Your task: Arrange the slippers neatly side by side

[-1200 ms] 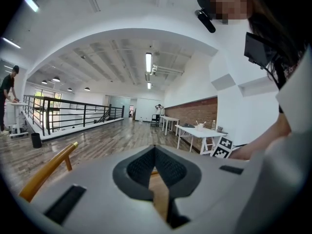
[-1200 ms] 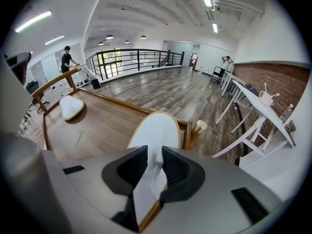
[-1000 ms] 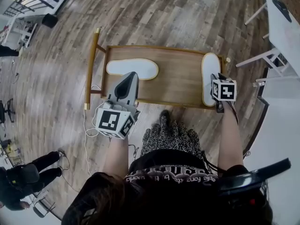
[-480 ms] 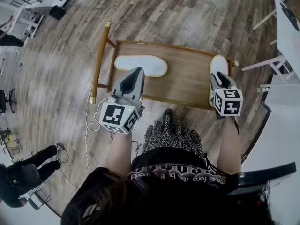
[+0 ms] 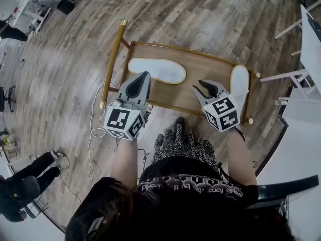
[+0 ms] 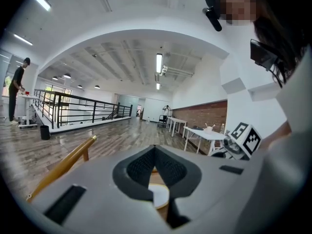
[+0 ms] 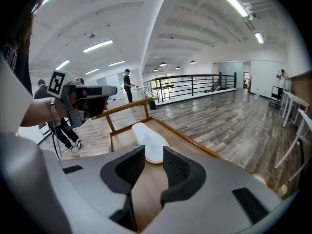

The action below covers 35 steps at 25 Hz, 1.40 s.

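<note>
Two white slippers with tan rims lie on a wooden trolley top (image 5: 200, 79). One slipper (image 5: 156, 70) lies crosswise at the far left. The other slipper (image 5: 239, 86) lies lengthwise at the right end. My left gripper (image 5: 142, 78) hovers over the near left edge with its jaws shut on nothing. Over the middle of the top, left of the right-hand slipper, my right gripper (image 5: 206, 87) is open and empty. The right gripper view looks along the wood at the crosswise slipper (image 7: 148, 141) beyond the right gripper (image 7: 153, 156). In the left gripper view the left gripper (image 6: 155, 150) hides most of the trolley.
A gold handle bar (image 5: 112, 62) runs along the trolley's left end. White tables (image 5: 313, 39) stand to the right. A cable (image 5: 93, 134) lies on the plank floor by my left side. A railing (image 7: 195, 84) and people stand far off.
My right gripper has moved left, off the near end of the right-hand slipper, to the middle of the trolley, and its jaws now show open. The left gripper has barely moved.
</note>
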Each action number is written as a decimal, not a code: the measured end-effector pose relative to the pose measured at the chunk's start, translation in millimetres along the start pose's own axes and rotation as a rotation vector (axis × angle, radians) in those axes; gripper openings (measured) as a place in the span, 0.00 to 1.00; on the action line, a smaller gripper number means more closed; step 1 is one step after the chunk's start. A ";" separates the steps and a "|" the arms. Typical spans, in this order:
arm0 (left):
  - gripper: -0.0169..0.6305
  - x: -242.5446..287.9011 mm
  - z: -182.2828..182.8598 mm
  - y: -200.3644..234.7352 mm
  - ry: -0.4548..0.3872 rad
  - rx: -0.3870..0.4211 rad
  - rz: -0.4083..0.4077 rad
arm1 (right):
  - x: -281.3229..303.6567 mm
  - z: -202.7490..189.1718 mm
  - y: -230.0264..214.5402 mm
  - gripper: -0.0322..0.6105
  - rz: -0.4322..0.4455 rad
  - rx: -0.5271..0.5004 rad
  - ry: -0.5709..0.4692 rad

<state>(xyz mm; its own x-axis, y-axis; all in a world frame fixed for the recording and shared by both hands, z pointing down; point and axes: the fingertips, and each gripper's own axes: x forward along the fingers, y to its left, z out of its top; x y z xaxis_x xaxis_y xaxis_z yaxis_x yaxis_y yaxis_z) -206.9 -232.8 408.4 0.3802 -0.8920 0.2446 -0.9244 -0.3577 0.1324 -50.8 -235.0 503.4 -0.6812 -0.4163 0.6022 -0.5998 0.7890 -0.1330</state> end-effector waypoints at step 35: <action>0.03 -55.3 -28.3 41.5 -0.018 -0.113 0.136 | 144.6 -4.5 37.1 0.07 0.082 -0.366 0.310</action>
<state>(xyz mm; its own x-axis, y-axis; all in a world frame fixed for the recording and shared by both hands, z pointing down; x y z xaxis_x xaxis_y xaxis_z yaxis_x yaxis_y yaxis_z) -265.4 -190.5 427.5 0.2505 -0.9353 0.2501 -0.9576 -0.2013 0.2063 -169.6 -263.9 589.2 -0.5292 -0.2356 0.8151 -0.3241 0.9439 0.0624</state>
